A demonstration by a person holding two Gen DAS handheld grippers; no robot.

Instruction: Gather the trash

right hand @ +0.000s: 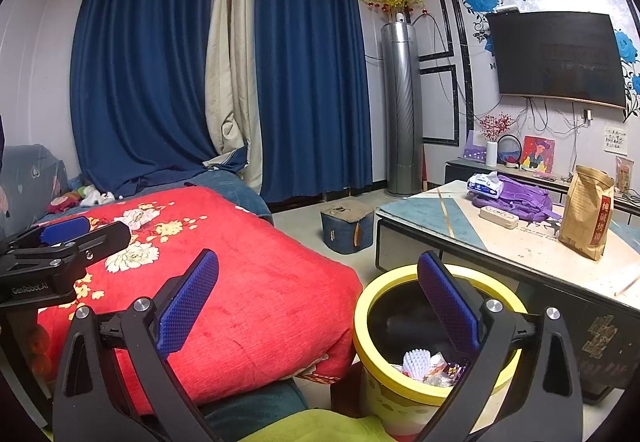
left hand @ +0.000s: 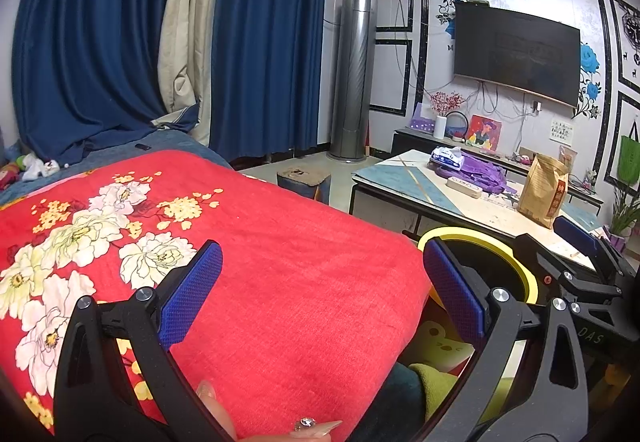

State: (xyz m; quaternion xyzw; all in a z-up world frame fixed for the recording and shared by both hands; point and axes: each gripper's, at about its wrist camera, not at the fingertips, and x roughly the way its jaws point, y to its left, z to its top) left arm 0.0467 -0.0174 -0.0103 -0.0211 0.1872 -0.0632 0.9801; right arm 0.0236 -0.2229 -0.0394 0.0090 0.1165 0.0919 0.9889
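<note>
A yellow-rimmed trash bin point(right hand: 362, 306) stands on the floor between the red floral blanket point(right hand: 248, 282) and the low table. Inside it lie crumpled wrappers and white foam netting point(right hand: 418, 362). My right gripper point(right hand: 320, 302) hovers open over the gap between blanket and bin, with nothing between its blue pads. My left gripper point(left hand: 320, 294) is open and empty above the blanket's corner point(left hand: 300, 282). In the left wrist view the bin's rim point(left hand: 520, 270) shows behind the right finger, and the right gripper point(left hand: 576, 238) is at the right. The left gripper point(right hand: 66, 232) appears at the left in the right wrist view.
The low table point(right hand: 432, 217) holds a brown paper bag point(right hand: 586, 211), a purple backpack point(right hand: 516, 197), a tissue pack point(right hand: 484, 183) and a power strip point(right hand: 498, 217). A blue stool point(right hand: 346, 226) sits on the floor. Toys point(right hand: 80, 197) lie beyond the blanket. A green cushion point(right hand: 320, 428) is below.
</note>
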